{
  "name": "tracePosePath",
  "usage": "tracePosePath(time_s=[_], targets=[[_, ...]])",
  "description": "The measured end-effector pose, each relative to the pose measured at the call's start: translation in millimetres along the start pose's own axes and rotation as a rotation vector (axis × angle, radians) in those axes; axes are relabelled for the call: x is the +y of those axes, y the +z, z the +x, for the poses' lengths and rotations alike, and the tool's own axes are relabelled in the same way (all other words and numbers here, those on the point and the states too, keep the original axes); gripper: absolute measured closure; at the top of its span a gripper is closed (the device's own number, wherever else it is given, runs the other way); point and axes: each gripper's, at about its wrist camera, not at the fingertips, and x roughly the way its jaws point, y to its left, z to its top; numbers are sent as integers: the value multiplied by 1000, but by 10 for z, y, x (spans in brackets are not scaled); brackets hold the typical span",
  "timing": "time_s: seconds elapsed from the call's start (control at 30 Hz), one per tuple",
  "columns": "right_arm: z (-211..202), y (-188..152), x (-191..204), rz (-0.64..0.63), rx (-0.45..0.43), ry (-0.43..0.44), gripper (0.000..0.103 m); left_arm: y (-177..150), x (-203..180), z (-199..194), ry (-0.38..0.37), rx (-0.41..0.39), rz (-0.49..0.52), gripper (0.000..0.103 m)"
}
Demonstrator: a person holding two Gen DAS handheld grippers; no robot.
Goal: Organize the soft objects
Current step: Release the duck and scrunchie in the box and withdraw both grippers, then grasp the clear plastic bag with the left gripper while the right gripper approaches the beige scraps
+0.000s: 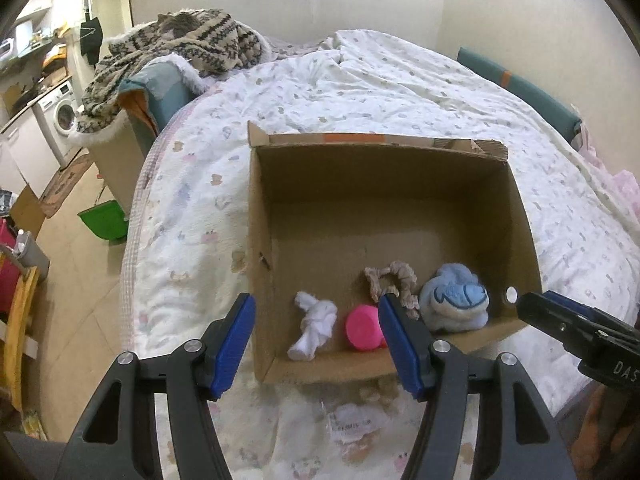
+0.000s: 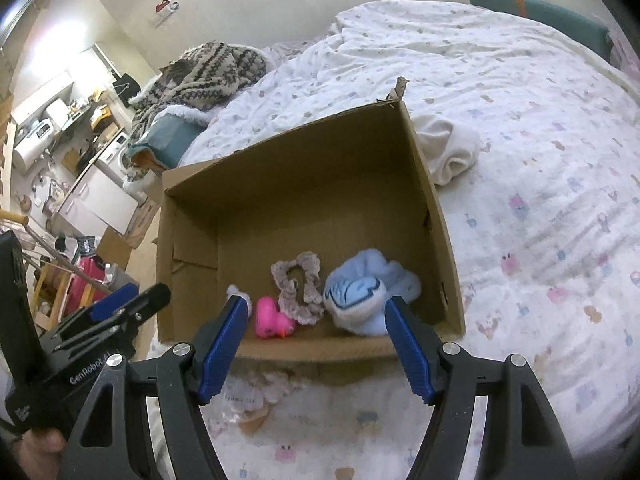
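Note:
An open cardboard box (image 1: 360, 184) (image 2: 280, 184) sits on the bed. Along its near wall lie a knotted white sock (image 1: 314, 330), a pink rubber duck (image 1: 363, 327) (image 2: 272, 319), a beige scrunchie (image 1: 394, 280) (image 2: 298, 286) and a light blue plush (image 1: 456, 300) (image 2: 366, 290). My left gripper (image 1: 318, 346) is open and empty, above the box's near-left corner. My right gripper (image 2: 316, 342) is open and empty, above the box's near wall. A cream cloth (image 2: 450, 148) lies on the bed right of the box.
The bed has a white printed duvet (image 1: 400, 88) (image 2: 520, 200). A patterned knit blanket (image 1: 180, 48) is heaped on a chair at the bed's far left. A green bin (image 1: 105, 222) stands on the floor at left. A small plastic packet (image 1: 352, 426) lies before the box.

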Motion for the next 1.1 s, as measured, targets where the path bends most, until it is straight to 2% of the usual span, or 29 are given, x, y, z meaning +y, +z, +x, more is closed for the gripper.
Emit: tracePosePath(time_s=[0.27,0.57,0.9,1.1], targets=[[-121,-255,-26,43,35,5,28,-191,156,-80,16,56,-49,42],[-152,-487,-28,75,73,-26,28,-462,331,-141,19,124,-126,42],[-89,-612,-220,115,138,-59,28,-601,477,36,-24,245,-211,42],[7,-615,-398,201,172,-52,28,-715,307,290,-95,350,-201,42]])
